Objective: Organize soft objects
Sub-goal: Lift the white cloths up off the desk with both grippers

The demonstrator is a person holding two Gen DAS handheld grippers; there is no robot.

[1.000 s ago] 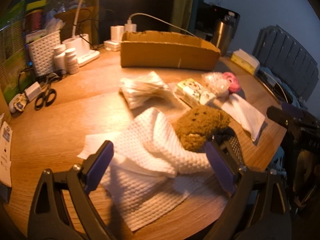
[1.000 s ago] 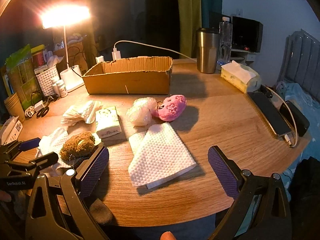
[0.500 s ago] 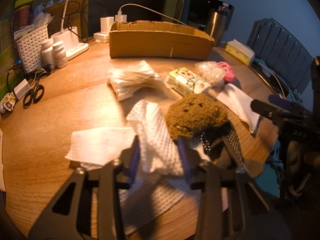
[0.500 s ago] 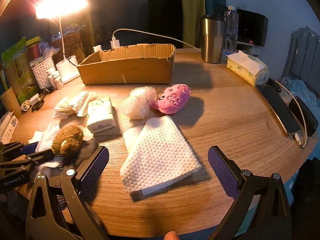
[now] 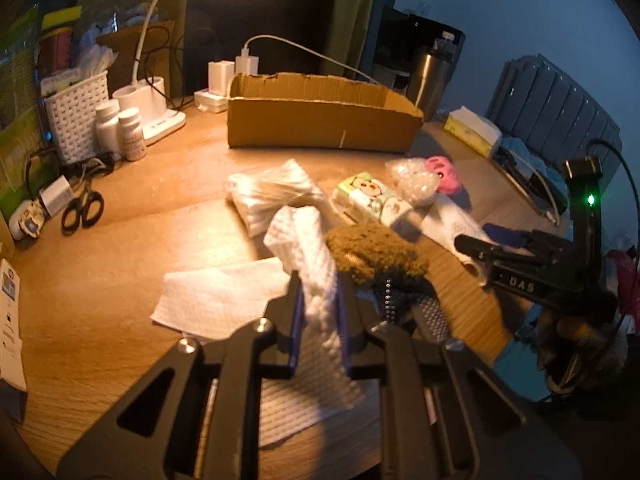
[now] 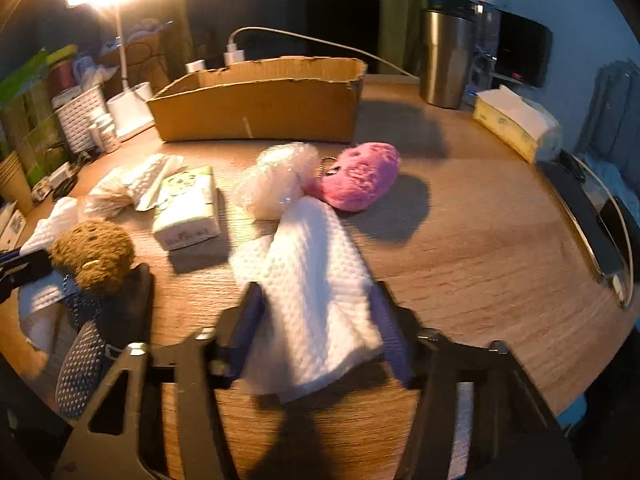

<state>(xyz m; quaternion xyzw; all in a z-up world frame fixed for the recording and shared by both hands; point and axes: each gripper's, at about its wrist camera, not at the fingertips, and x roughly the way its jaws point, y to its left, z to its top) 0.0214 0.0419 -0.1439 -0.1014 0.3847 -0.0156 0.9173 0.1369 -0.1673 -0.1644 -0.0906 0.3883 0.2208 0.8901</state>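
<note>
L wrist: left claw pinching white cloth | right claw closing round folded towel, blurred

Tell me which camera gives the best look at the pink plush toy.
The right wrist view. There the pink plush toy lies large and unobstructed on the table, in front of the cardboard box. In the left wrist view it is small and partly hidden behind crinkly plastic wrap.

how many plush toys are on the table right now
2. A brown plush toy lies at the near left beside the waffle cloth, and a pink plush toy lies before the cardboard box. Clutter may hide others.
</note>
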